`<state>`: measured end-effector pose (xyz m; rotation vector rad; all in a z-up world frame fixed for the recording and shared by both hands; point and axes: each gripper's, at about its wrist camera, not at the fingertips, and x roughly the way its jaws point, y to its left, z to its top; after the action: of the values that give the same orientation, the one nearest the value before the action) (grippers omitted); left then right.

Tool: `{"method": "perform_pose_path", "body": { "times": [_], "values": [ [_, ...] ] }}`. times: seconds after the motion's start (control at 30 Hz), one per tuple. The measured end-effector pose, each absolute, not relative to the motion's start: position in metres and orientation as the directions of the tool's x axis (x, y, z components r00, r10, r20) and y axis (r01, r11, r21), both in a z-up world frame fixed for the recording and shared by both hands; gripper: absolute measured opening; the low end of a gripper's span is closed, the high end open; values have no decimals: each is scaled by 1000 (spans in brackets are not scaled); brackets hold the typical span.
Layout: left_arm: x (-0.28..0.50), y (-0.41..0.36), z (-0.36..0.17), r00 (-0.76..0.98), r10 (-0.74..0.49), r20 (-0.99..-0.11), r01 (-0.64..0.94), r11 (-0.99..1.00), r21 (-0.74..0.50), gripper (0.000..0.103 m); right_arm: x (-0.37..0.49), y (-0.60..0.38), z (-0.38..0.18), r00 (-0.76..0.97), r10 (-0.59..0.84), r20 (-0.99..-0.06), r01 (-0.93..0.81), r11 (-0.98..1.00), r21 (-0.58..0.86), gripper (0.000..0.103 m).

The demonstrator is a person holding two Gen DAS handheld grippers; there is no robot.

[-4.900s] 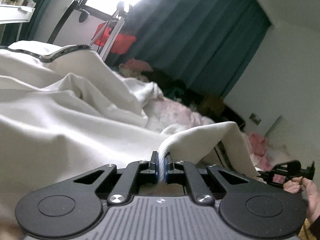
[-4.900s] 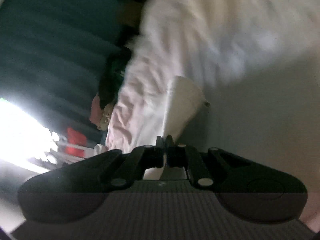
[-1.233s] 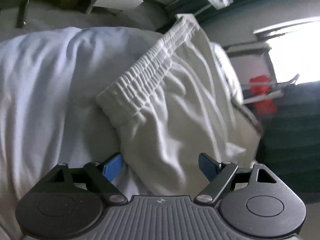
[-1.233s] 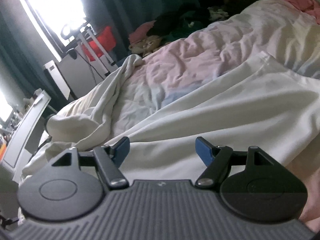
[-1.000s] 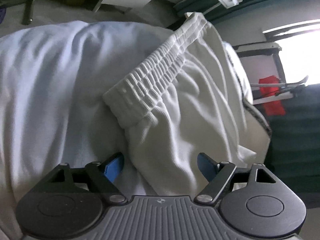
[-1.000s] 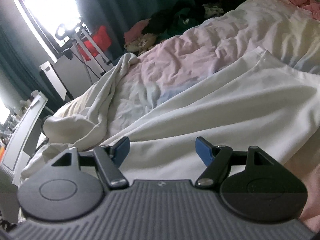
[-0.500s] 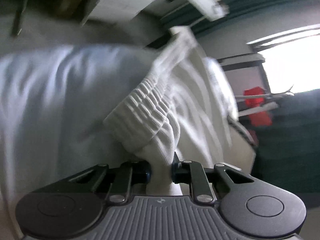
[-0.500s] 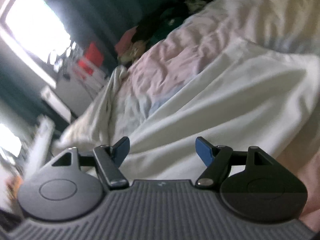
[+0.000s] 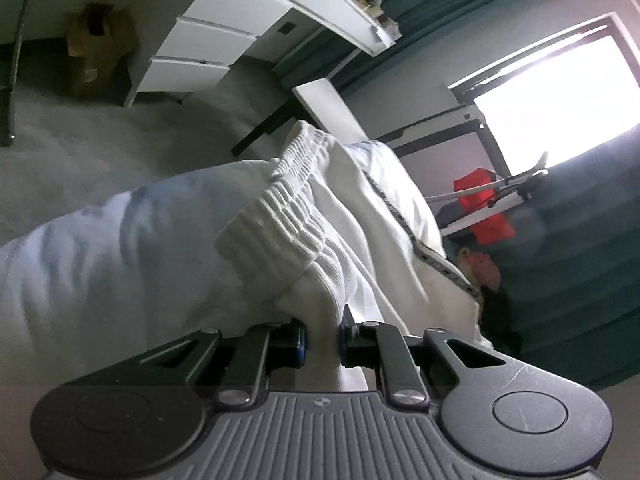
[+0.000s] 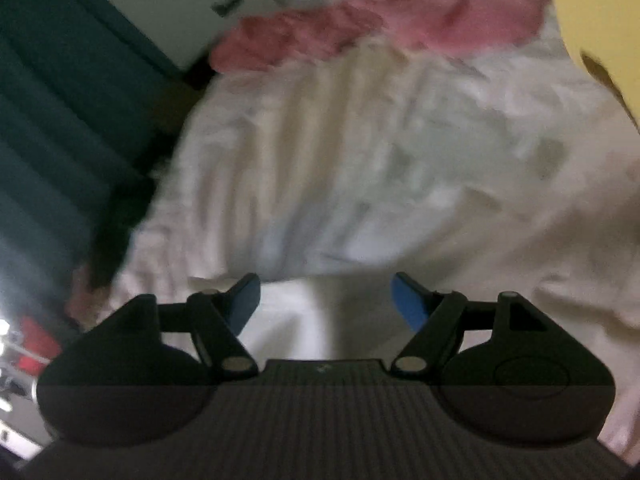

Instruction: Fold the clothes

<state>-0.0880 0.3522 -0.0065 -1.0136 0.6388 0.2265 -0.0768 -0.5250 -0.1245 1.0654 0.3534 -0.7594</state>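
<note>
1. Since a second ago the left claw (image 9: 322, 334) has gone from spread wide to clamped on the white garment (image 9: 320, 280), pinching a bunch of fabric just below the ribbed elastic waistband (image 9: 280, 220).
2. Over the same stretch the right claw (image 10: 325, 296) has swung away from its level look across the bed; its view is now tilted and blurred.
3. That right claw stands apart, blue fingertips (image 10: 406, 300) wide, with pale fabric showing between them; whether it touches the cloth cannot be told through the blur.
4. In the left wrist view the white garment lies on the bed, its waistband running up and away from the claw over a rumpled white duvet (image 9: 100, 248).
5. A pillow with a grey patterned border (image 9: 400, 208) lies just beside the garment on the right.
6. Behind are white drawers (image 9: 196, 60), a bright window (image 9: 560, 92), teal curtains (image 9: 580, 280) and something red (image 9: 484, 204) by a metal frame.
7. The right wrist view shows pink cloth (image 10: 360, 28) at the far edge of the bedding.
</note>
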Motion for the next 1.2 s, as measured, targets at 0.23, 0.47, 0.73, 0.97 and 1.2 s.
{"method": "perform_pose_path", "body": {
  "times": [0.23,0.47,0.73,0.97,1.2],
  "values": [
    [-85,357,-14,771,-105,-628,-482,548,-683,15,-71,-543,-159,681,-378,-627,723,211,658,28],
    [-90,360,-26,740,-119,-662,-497,565,-658,15,-82,-537,-138,706,-429,-564,683,203,701,6],
    [-96,363,-39,699,-140,-701,-515,582,-629,18,-96,-535,-149,565,-449,-692,803,107,587,7],
    [-106,353,-14,649,-37,-760,-505,726,-467,63,-84,-513,-109,553,-523,-649,828,257,498,49],
    [-102,298,53,788,131,-602,-365,886,-285,78,-70,-444,-45,703,-553,-446,710,518,476,83]
  ]
}}
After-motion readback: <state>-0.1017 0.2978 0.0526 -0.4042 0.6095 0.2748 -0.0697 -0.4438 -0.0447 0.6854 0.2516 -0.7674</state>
